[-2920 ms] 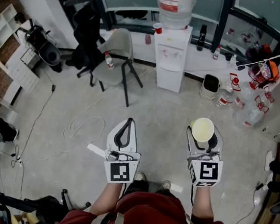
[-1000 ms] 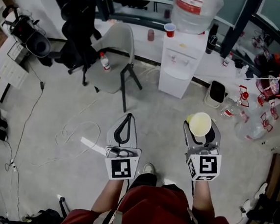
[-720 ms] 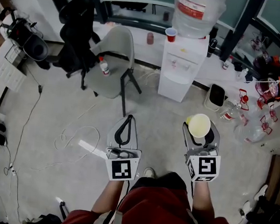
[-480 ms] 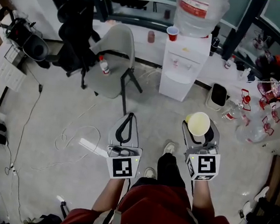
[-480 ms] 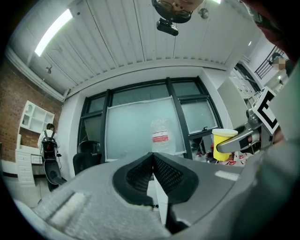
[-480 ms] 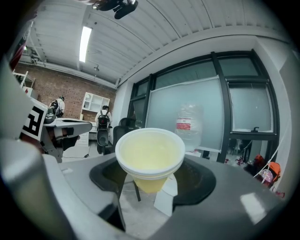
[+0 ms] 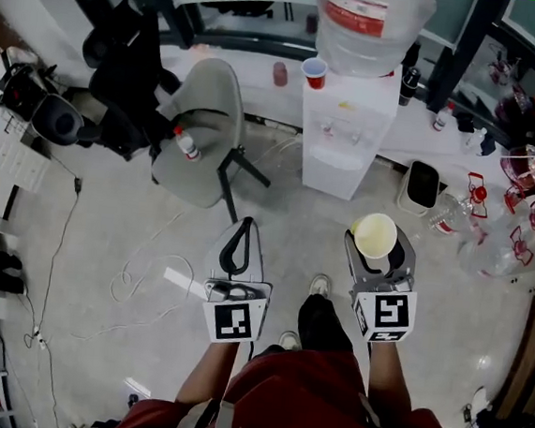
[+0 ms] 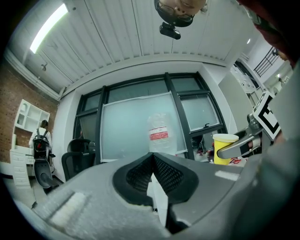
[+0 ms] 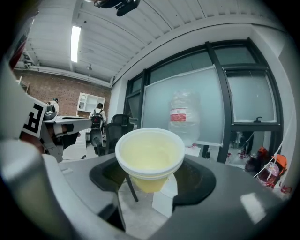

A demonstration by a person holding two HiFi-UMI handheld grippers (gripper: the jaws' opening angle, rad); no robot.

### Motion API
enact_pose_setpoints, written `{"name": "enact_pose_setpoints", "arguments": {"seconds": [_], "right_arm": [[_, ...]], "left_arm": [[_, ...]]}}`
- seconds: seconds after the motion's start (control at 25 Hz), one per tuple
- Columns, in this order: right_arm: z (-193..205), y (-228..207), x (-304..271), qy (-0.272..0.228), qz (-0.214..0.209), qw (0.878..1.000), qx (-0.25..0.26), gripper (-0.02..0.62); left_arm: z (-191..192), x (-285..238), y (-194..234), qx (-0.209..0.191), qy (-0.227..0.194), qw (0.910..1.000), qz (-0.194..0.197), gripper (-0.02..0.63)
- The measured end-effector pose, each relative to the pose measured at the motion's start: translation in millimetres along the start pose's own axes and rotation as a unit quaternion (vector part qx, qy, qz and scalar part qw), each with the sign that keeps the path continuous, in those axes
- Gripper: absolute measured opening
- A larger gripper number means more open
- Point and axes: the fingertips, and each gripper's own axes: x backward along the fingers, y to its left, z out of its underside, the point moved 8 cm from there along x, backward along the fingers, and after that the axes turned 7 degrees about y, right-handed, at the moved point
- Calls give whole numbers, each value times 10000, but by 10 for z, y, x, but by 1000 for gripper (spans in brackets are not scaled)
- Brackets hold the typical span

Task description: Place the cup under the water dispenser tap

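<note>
A yellow cup (image 7: 375, 236) stands upright between the jaws of my right gripper (image 7: 376, 243), which is shut on it. In the right gripper view the cup (image 9: 150, 157) fills the middle, held below its rim. The white water dispenser (image 7: 343, 136), with a large clear bottle (image 7: 366, 25) on top, stands ahead across the floor, some way from both grippers. The bottle (image 9: 183, 117) also shows beyond the cup. My left gripper (image 7: 239, 232) is held level beside the right one, shut with nothing in it; its tips meet in the left gripper view (image 8: 152, 157).
A red cup (image 7: 313, 72) sits on the dispenser's top. A grey chair (image 7: 196, 126) and a black office chair (image 7: 122, 63) stand to the left. A black bin (image 7: 422, 186) and several bottles (image 7: 455, 217) lie to the right. A cable (image 7: 148, 277) loops over the floor.
Both grippers have moved forward toward the dispenser, which now sits closer and larger in the head view. The cup has stayed in the right gripper. A foot has stepped forward.
</note>
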Motion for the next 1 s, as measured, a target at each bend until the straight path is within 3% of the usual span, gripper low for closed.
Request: {"name": "enact_pose_setpoints", "arguments": {"seconds": [0.12,0.52,0.72,1.0], "right_arm": [[36,-262,-321,176,-130,9997,-51,290],[306,-901,-1315,557,-494,9970,-200,290],[539,-1016,-1786,712,-737,9946,-183,290],[920,-1019,-2372,984,-875,9912,-118,290]], "left_arm": [[46,-382,-81,152,63,9998,-83,6],[361,-1475,-268,52,465,9987,-188,6],[650,-1811,-371,14,419,9987,-281,6],[1192,-2189,-293,142,755,9969,-171,6]]}}
